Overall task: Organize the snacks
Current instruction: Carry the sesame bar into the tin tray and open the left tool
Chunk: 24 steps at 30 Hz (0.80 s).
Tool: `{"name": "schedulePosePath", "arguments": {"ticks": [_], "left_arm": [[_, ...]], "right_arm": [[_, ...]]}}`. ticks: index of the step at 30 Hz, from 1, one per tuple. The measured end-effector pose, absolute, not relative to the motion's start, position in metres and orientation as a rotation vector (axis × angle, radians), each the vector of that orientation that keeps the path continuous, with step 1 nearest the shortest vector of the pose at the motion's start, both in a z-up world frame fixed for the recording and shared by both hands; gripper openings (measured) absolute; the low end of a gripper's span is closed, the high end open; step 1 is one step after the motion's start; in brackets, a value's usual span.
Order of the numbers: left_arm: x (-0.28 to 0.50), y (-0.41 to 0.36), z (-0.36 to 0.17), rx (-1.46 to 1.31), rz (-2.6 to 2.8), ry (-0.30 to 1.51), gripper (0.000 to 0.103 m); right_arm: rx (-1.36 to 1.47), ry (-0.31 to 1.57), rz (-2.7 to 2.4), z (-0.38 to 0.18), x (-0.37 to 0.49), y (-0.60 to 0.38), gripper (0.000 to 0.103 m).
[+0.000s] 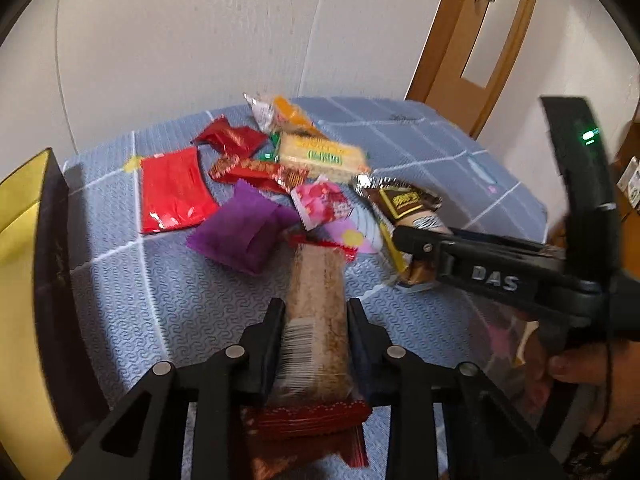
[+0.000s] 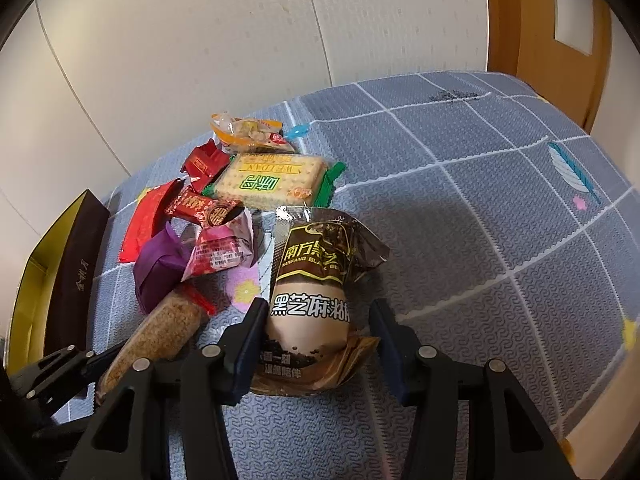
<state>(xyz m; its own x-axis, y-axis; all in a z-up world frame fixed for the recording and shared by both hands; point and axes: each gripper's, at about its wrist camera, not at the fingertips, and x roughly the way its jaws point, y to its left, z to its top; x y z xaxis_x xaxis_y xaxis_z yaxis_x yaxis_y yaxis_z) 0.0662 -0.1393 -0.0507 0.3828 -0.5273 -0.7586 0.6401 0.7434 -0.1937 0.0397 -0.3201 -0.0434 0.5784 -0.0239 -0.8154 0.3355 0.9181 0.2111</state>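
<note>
Left hand-held gripper (image 1: 316,320) clamped on a long grain bar in clear wrap (image 1: 318,308), lifted a bit off the tabletop (image 1: 420,140). Right hand-held gripper (image 2: 318,332) spread wide around a brown sesame-paste packet (image 2: 320,288), one pad touching its side, other pad apart, so not gripping yet. Rest of the snack pile (image 2: 224,200) just behind: cracker pack (image 2: 268,180), purple pouch (image 2: 160,272), red wrappers. Dark box with gold lining (image 2: 76,264) off at the left edge, probably the drop spot. Risky bits: slippery puffy packet could squirt out on closing, and both grippers near each other, so could easily bump or knock the pile.
</note>
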Motion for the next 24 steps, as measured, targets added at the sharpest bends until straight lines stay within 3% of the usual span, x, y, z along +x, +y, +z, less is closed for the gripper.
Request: {"name": "schedulePosePath", "arguments": {"ticks": [4, 24], "left_arm": [[0.062, -0.120, -0.037, 0.096, -0.747, 0.870, 0.031], [0.075, 0.033, 0.007, -0.171, -0.445, 0.725, 0.031]], "right_arm": [[0.370, 0.917, -0.220, -0.041, 0.039, -0.320, 0.043], [0.456, 0.867, -0.216, -0.038, 0.035, -0.319, 0.035]]}}
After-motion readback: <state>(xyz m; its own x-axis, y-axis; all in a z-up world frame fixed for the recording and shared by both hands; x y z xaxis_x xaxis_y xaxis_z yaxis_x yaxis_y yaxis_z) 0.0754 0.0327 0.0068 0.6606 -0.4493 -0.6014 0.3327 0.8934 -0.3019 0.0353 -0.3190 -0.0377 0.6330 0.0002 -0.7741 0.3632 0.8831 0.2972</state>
